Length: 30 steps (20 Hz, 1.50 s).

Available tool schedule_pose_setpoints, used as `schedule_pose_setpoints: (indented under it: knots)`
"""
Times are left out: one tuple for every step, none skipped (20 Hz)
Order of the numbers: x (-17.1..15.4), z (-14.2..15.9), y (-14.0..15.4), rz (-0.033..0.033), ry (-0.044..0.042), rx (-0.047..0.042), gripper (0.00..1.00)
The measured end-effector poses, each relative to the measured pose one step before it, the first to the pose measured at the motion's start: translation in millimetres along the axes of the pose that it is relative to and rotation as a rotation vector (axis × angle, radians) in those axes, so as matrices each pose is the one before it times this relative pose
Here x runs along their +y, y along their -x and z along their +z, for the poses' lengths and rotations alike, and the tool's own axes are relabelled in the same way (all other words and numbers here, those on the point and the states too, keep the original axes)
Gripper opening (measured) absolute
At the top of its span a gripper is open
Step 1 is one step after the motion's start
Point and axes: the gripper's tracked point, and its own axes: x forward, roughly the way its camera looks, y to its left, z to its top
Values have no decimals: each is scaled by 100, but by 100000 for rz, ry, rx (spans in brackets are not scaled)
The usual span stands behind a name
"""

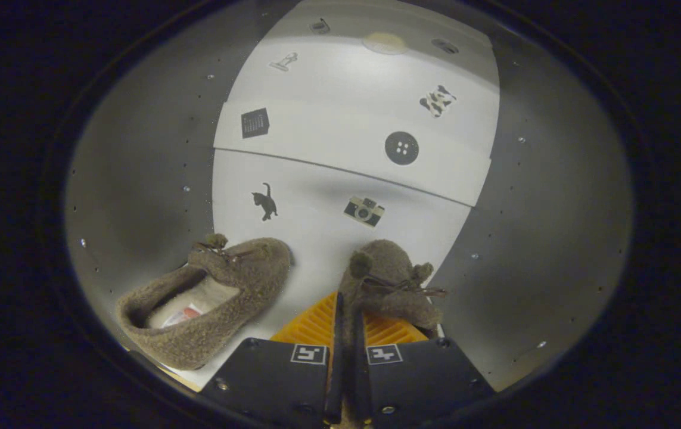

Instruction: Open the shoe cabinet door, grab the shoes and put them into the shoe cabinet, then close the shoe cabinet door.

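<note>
My gripper (pixel 347 310) is shut on the right fuzzy brown slipper (pixel 391 277). Both fingers pinch the thin rim of its opening, and its toe with two pompoms and a bow points toward the cabinet. The other matching slipper (pixel 215 298) lies just left of the fingers, apart from them, with its pale lining showing and its toe also toward the cabinet. Beyond both slippers stands the white shoe cabinet (pixel 316 202), its front panels covered with small stickers. The lower edge of the middle panel (pixel 340 137) overhangs the panel below; I cannot tell whether a door is ajar.
Grey walls (pixel 149 179) dotted with small screw heads flank the cabinet on both sides. On the cabinet's top sits a pale round disc (pixel 385 43) beside two small dark items.
</note>
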Motion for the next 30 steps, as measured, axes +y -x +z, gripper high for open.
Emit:
schedule_pose_setpoints:
  knots:
    - [453,-208,-375,1823,-1757,565,12]
    - [58,-120,-333,237,-367,176,13]
    - [114,-107,-192,363,45,199,14]
    - [170,-116,-181,538,-313,181,15]
    - [184,-4,-104,388,-774,-88,15]
    - [47,78,-82,156,575,-567,16]
    - [-66,-83,-70,-276,955,-222,18]
    - [-92,15,37,-484,777,-342,18]
    - [147,28,56,-68,632,-362,19]
    - [210,-25,125,546,147,-56,27]
    - [340,43,236,1287,-567,116,39]
    - [655,68,332,2408,-801,263,52]
    - [425,94,299,1660,-1017,-210,64]
    - [138,202,506,-332,-1182,-809,76]
    - [6,353,560,-813,-82,-1598,80]
    - [151,335,346,51,-840,-1217,80]
    - [431,252,250,1355,-723,-1319,80]
    - [130,49,-181,1231,636,381,80]
    - [-12,6,-428,1001,1159,-29,80]
    - [-169,-401,-317,694,2911,2397,83]
    - [-408,55,-309,-550,2250,647,83]
    - [-675,26,-160,-2100,3200,1353,84]
    - [-502,71,-40,-819,4037,1616,85]
    - [-210,-107,-149,628,4291,2084,86]
    - [-328,-226,-41,-289,1676,3137,86]
    - [-266,-136,54,-1636,-2111,1196,86]
    - [-564,83,-379,-2645,-3591,170,86]
    - [-252,288,0,-2074,-2934,-1556,86]
    - [-199,-81,-9,-1137,-1424,542,86]
    - [54,25,199,-613,-1891,807,86]
